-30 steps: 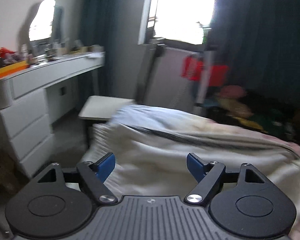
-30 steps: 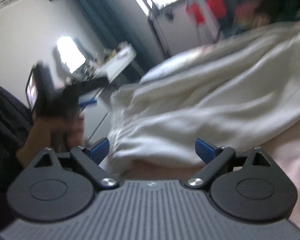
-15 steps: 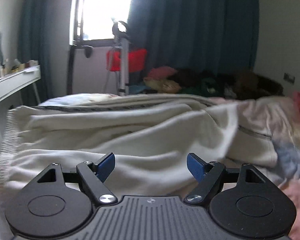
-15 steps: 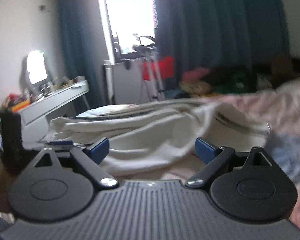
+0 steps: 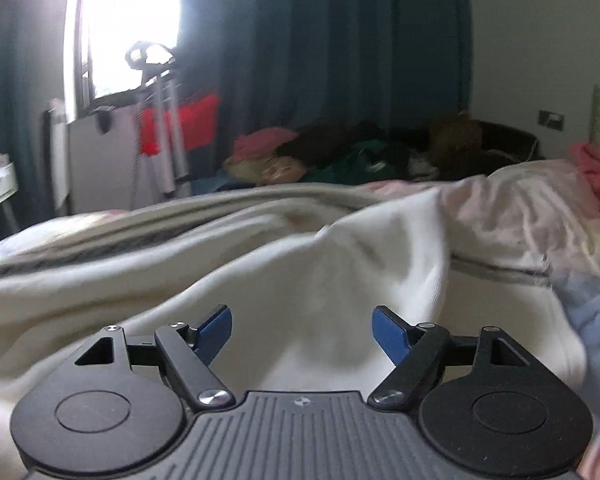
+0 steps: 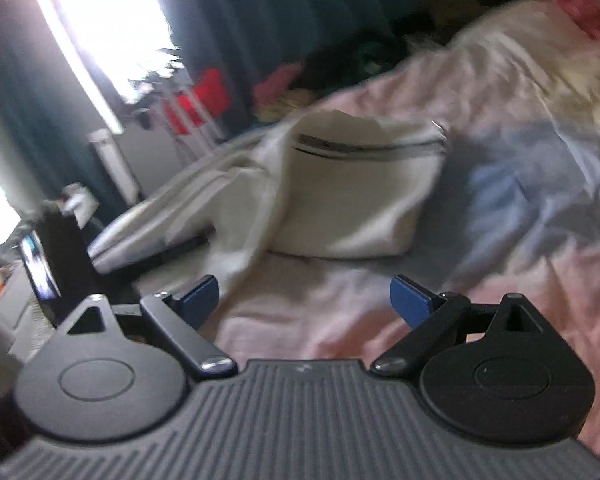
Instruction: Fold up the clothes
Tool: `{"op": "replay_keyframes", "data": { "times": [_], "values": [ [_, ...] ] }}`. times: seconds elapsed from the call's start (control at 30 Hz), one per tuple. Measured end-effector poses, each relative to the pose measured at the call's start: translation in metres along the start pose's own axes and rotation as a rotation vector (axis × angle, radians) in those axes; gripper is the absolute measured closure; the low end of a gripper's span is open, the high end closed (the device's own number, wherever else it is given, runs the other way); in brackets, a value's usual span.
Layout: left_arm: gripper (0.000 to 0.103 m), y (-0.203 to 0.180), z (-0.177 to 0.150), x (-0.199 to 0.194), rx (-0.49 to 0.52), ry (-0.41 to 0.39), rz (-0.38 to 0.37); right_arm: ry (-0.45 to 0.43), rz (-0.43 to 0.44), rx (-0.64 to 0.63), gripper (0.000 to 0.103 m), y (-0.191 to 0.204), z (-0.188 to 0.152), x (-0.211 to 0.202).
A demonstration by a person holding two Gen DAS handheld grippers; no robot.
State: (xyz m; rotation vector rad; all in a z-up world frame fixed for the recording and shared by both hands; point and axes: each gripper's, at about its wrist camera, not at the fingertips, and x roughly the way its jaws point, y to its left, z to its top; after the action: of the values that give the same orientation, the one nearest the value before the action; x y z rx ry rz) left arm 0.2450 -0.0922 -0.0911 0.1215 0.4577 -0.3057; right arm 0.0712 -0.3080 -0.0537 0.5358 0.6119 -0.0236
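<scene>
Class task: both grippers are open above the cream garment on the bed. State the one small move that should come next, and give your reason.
Probably lower the left gripper onto the cream garment and close on a fold. Its jaws stand open with nothing held, the cloth lies rumpled right below them, and the right gripper is open too, over the pink sheet.

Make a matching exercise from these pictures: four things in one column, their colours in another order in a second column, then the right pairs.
Things:
1. garment
2. curtain
3. tong pads
4. bedsheet

Colours:
A. blue
B. pink
C. cream white
D. dark teal

Pairs: 1-C, 2-D, 3-A, 4-B
</scene>
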Motion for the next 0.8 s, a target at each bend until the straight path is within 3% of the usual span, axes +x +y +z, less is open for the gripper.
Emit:
{"op": "replay_keyframes", "data": {
  "times": [0.13,0.23,0.3,0.37,0.4,0.43,0.57,0.63,0.8],
  "values": [
    [0.024,-0.033,0.017,0.042,0.020,-0.041,-0.118,0.024,-0.006,0.111,0.009,-0.019,0.005,0.019],
    [0.025,-0.068,0.026,0.076,0.075,-0.026,-0.127,-0.018,-0.032,0.147,0.009,-0.029,0.012,0.022],
    [0.032,-0.094,0.030,0.103,0.149,0.054,-0.085,-0.036,-0.073,0.155,0.009,-0.035,0.011,0.027],
    [0.058,-0.112,0.032,0.134,0.240,0.158,0.019,-0.039,-0.116,0.175,0.009,-0.041,0.007,0.033],
    [0.081,-0.114,0.032,0.143,0.255,0.174,0.056,-0.026,-0.115,0.187,0.009,-0.044,0.005,0.036],
    [0.094,-0.110,0.035,0.145,0.235,0.181,0.059,-0.009,-0.106,0.200,0.009,-0.047,0.002,0.039],
    [0.098,-0.085,0.047,0.100,0.108,0.136,-0.040,-0.037,-0.082,0.197,0.009,-0.048,0.005,0.033],
    [0.098,-0.069,0.044,0.057,0.064,0.094,-0.080,-0.072,-0.069,0.198,0.009,-0.047,0.007,0.026],
    [0.098,-0.023,-0.001,-0.055,-0.005,0.101,-0.136,-0.095,0.003,0.251,0.009,-0.047,0.006,0.008]
  ]
}}
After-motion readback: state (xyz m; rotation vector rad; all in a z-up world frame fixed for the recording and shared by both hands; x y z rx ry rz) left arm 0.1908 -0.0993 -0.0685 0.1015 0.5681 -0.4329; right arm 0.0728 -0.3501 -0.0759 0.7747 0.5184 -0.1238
